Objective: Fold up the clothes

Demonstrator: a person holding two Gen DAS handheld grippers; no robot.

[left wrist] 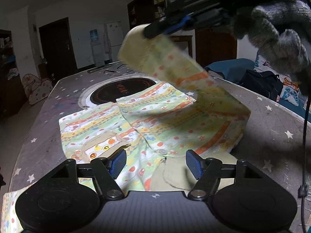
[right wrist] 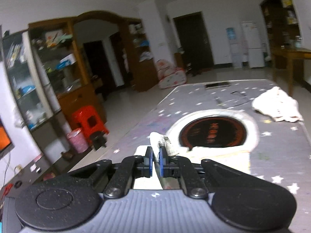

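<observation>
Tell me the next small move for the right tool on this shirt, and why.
Probably carry the pinched sleeve across the shirt's buttoned front and lay it flat. The right tool is shut on it, lifted clear, while the left tool hovers open over the hem.

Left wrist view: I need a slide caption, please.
Right gripper lifts the patterned shirt's sleeve while the open left gripper hovers over it.
</observation>
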